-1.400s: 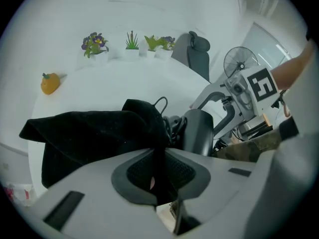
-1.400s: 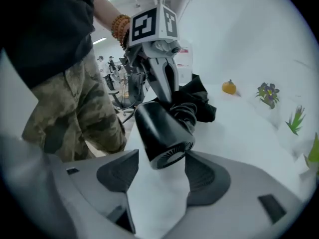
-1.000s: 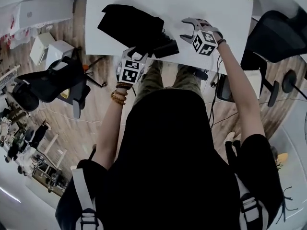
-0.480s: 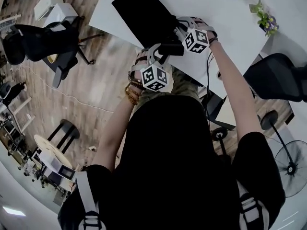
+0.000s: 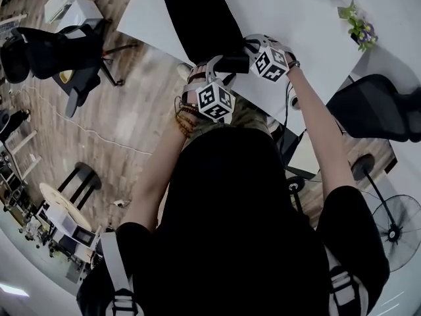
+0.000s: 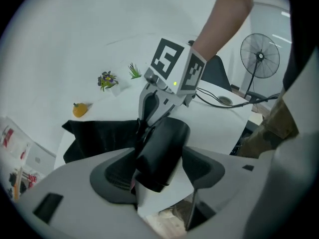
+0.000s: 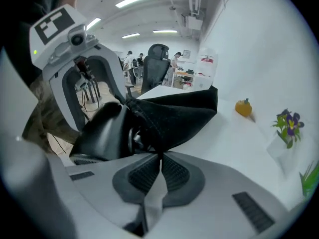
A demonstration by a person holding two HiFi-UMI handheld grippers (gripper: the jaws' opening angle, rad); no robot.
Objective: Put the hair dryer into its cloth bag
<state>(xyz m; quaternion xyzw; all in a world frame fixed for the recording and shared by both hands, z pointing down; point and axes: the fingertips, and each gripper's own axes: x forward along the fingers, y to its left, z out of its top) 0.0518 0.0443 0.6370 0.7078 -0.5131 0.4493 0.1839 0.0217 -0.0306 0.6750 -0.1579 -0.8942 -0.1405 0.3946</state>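
R tongs (image 7: 160, 158) pinch cloth bag (image 7: 174, 116) edge by hair dryer (image 7: 102, 131).

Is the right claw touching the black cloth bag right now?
Touching: the right gripper view shows the right claw shut, pinching the black cloth bag by its edge between the pads.

Black hair dryer (image 6: 162, 151), black cloth bag (image 5: 197, 18), white table (image 5: 289, 18).

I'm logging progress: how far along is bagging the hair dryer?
Done: the right gripper is pinched on the cloth bag at its edge. In hand: the hair dryer lies at the bag's mouth between the jaws of the left gripper, which have just been opening. Left: pushing it fully inside.
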